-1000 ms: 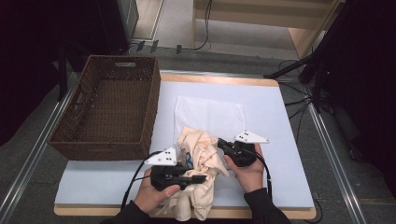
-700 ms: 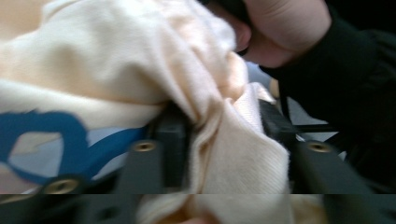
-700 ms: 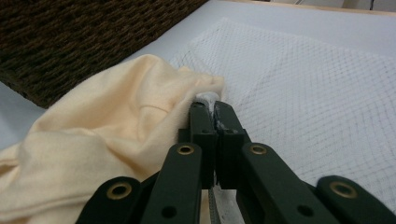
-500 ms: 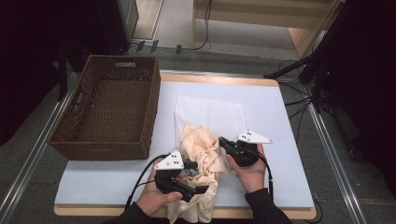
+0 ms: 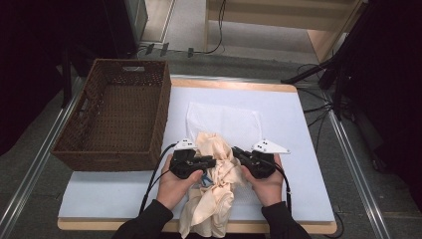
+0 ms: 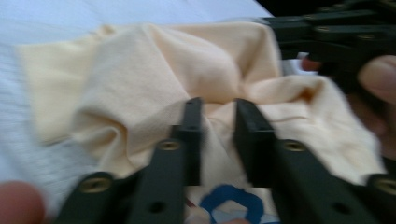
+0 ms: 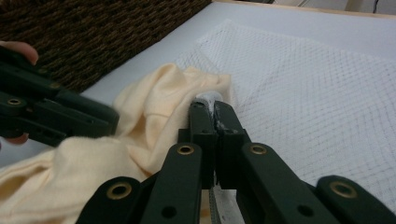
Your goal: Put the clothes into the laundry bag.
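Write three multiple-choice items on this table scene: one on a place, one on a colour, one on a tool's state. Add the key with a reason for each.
1. Where is the wicker basket?
A. At the table's left side
B. At its right side
C. On the garment

2. What colour is the crumpled garment?
A. Dark green
B. Cream
C. Red

3. How do the right tool's jaws stand?
A. Wide open
B. Off the table, above the basket
C. Pressed together on white mesh

Key: 1 A, the high view shows it left of the white mesh bag. 2 B, pale cream in all views. 3 C, the right gripper view shows no gap and mesh pinched at the tips.
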